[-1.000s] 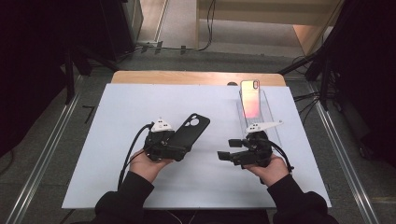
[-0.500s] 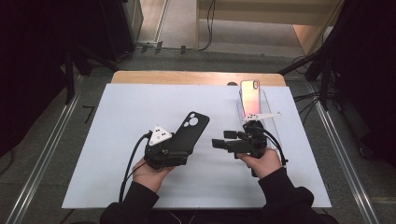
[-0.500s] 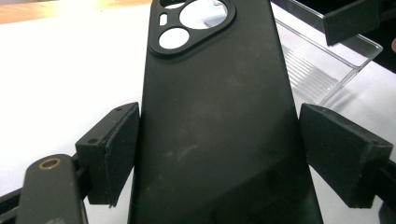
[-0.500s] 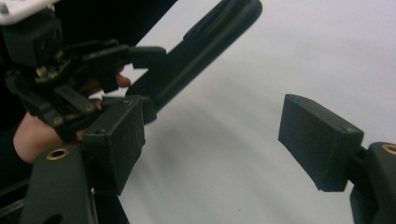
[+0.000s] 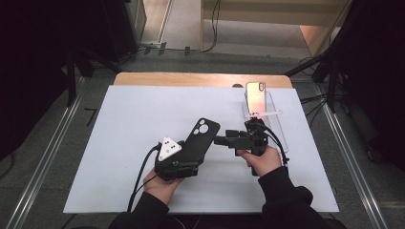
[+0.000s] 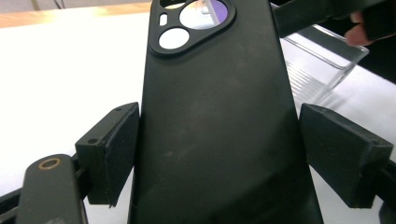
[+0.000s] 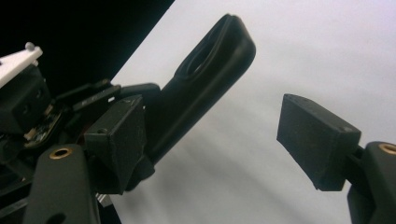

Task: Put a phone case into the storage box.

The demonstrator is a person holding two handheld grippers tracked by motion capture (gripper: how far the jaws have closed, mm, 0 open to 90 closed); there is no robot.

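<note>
Left gripper is clamped on the lower part of a black phone case, one pad on each long side; the left gripper view shows the near pad flat against the case, while the far pad looks to stand a hair off the edge, so how tight that side sits I cannot tell. The same view brings out the case's camera cut-outs at its far end and a clear plastic tray behind it. From the high view the case is seen over the middle of the white table, nearer the person's edge, with a phone propped on the clear tray toward the far right corner.

Right gripper points sideways at the case from the right, jaws wide apart with nothing between them. Its own view adds the case edge-on, rising slantwise off the table, just beside its left pad.

The case's long axis runs from the left gripper away from the person, leaning a little right, camera end farthest out.
</note>
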